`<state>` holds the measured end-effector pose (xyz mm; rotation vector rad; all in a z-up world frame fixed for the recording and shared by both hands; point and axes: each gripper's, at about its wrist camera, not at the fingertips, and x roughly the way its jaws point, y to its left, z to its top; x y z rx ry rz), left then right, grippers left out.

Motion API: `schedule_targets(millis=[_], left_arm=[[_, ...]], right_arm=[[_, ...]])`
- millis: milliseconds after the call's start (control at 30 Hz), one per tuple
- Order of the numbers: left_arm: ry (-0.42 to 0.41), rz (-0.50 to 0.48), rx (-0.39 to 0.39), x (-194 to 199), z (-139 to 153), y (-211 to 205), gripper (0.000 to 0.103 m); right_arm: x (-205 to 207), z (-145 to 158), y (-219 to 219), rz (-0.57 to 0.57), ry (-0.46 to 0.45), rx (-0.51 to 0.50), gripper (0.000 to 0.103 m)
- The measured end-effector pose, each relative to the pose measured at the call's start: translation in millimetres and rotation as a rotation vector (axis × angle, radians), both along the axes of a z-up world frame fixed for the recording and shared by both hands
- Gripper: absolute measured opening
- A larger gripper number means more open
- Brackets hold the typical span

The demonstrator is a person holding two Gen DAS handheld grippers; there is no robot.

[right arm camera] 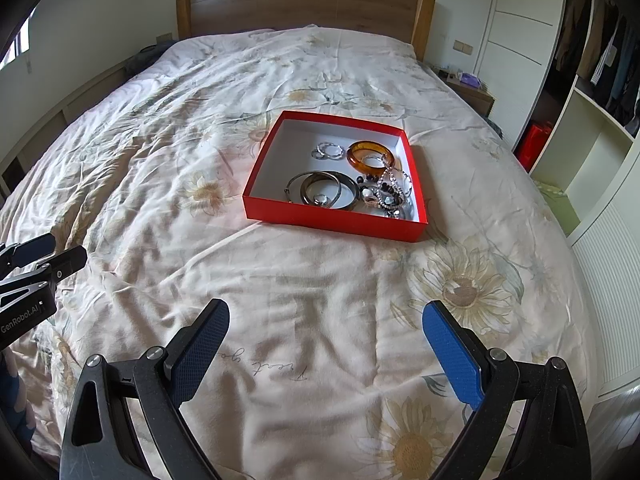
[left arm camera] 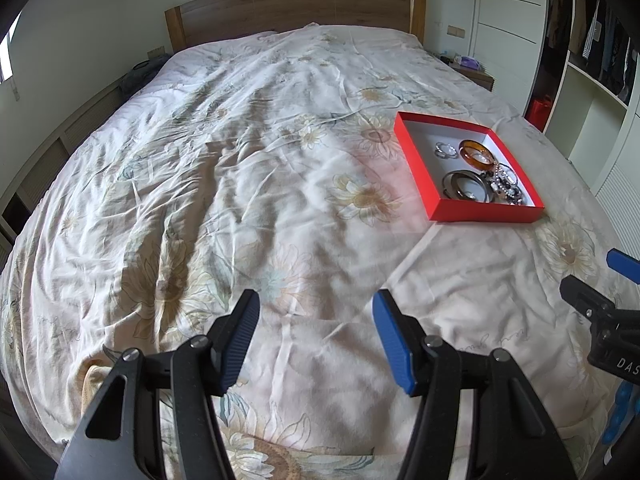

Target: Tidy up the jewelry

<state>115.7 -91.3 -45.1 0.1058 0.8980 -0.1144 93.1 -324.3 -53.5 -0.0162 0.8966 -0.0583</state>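
Note:
A red box [right arm camera: 328,216] with a white inside lies on the bed; it also shows in the left wrist view [left arm camera: 416,160]. In it lie an amber bangle [right arm camera: 354,160], dark metal bangles [right arm camera: 348,188], small silver rings [right arm camera: 328,151] and a tangle of beaded chains [right arm camera: 390,196]. My left gripper [left arm camera: 316,316] is open and empty above the bedspread, left of and nearer than the box. My right gripper [right arm camera: 326,326] is open and empty, in front of the box. Each gripper shows at the edge of the other's view.
The bed has a crumpled sunflower-print cover [right arm camera: 200,160] and a wooden headboard [right arm camera: 304,8]. A nightstand [right arm camera: 472,92] stands at the far right. An open wardrobe with shelves and hanging clothes [right arm camera: 600,60] runs along the right side.

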Motion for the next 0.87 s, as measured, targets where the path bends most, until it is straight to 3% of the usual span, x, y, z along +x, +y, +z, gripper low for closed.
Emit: schedule_targets(millis=[867], left_arm=[[0.013,0.0,-0.003,-3.5,0.2,0.3,0.057]], right_arm=[[-1.8,1.9,0.1,0.0,-0.002,0.0,0.096]])
